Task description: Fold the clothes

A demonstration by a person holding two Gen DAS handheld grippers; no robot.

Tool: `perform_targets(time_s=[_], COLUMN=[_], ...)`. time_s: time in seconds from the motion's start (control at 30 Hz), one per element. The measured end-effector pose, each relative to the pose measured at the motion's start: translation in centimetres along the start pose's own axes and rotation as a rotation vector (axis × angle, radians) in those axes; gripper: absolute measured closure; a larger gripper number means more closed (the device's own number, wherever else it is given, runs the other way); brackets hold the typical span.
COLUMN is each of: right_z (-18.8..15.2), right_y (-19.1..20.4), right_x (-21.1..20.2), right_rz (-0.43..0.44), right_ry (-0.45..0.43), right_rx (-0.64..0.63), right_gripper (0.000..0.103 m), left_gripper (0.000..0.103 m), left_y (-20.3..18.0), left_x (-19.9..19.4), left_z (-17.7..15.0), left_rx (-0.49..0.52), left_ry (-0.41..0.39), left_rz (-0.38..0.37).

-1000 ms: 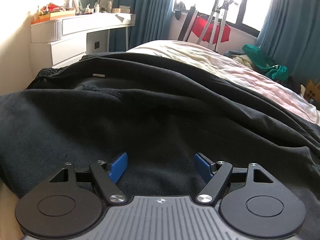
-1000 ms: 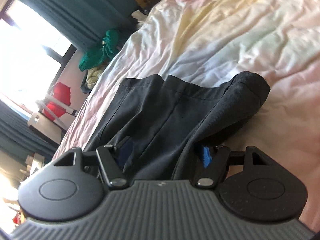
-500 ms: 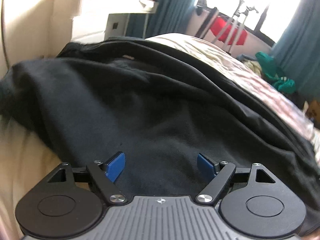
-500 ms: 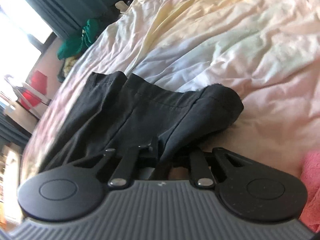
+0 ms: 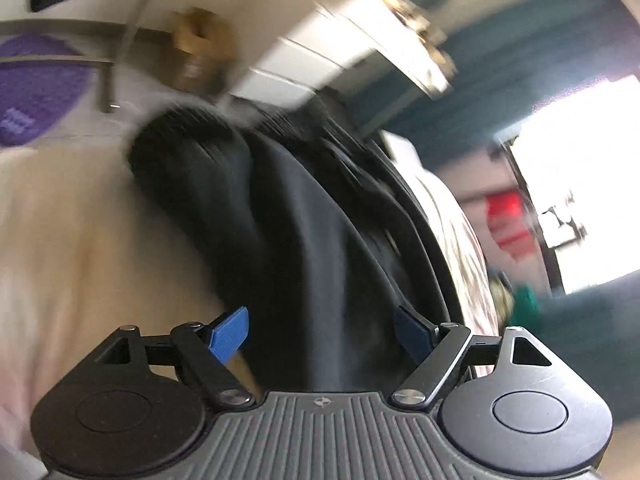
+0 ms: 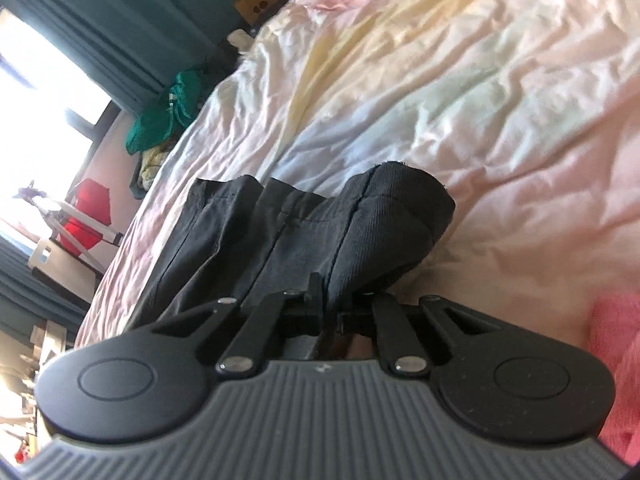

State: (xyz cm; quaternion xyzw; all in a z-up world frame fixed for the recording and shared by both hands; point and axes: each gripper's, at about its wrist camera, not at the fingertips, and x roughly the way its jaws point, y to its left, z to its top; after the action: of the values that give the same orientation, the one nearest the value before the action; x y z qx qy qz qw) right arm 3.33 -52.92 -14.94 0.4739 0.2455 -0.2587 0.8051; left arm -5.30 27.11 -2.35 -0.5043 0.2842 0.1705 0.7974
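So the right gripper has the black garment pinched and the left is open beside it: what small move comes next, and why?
Probably close the left gripper on the black garment. Its fingers stand apart with cloth lying between them, while the right gripper is already shut on a fold of the garment over the bedsheet. Both ends would then be held for folding.

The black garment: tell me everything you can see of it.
The black garment is dark woven cloth with stitched seams and a ribbed, rolled hem end raised at the right. It lies bunched in lengthwise folds on the pastel bed sheet. The right claw is shut on its near edge. In the blurred left wrist view it runs away from the open left claw, whose blue pads flank the cloth without pinching it; its far end is heaped near the white dresser.
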Motion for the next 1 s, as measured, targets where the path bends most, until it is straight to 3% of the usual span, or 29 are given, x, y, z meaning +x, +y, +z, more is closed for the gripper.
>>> perform_targets(time_s=[0.13,0.23,0.33,0.53,0.73,0.83,0.93,1.0], right_z=[-0.1,0.0,0.0,0.2,0.1,0.0,0.1,0.0], right_y=[-0.7,-1.3,-1.8,-2.2,-1.8,-1.5,-1.1,-0.7], right_x=[-1.3,-1.6,-0.8,1.8,3.1,2.8,1.7,0.9], right_rz=[0.023,0.019,0.013,0.003,-0.023,-0.024,-0.013,0.006], right_ry=[-0.010,-0.009,0.007,0.045,0.046,0.015,-0.036,-0.071], right_rx=[0.077,0.121,0.185,0.279,0.295,0.268,0.240,0.229], right_gripper=[0.093,0.092,0.092,0.090,0.089,0.092,0.095,0.095], left_gripper=[0.021,0.021,0.021,0.023,0.057,0.085,0.089,0.091], left_y=[1.6,3.3,4.7,5.5,4.9,4.1,3.1,2.7], left_x=[0.4,2.1,3.4,5.4,5.5,5.3,4.7,3.9], left_z=[2.3,3.2,3.5,3.7,3.2,3.0,2.7,2.5], left_rx=[-0.039,-0.097,-0.152,-0.181,-0.152,-0.104,-0.055,-0.050], left_ry=[0.004,0.042,0.090,0.093,0.048,0.022,-0.011,-0.036], left_rz=[-0.009,-0.062,-0.104,-0.123,-0.128,-0.121,-0.111,-0.147])
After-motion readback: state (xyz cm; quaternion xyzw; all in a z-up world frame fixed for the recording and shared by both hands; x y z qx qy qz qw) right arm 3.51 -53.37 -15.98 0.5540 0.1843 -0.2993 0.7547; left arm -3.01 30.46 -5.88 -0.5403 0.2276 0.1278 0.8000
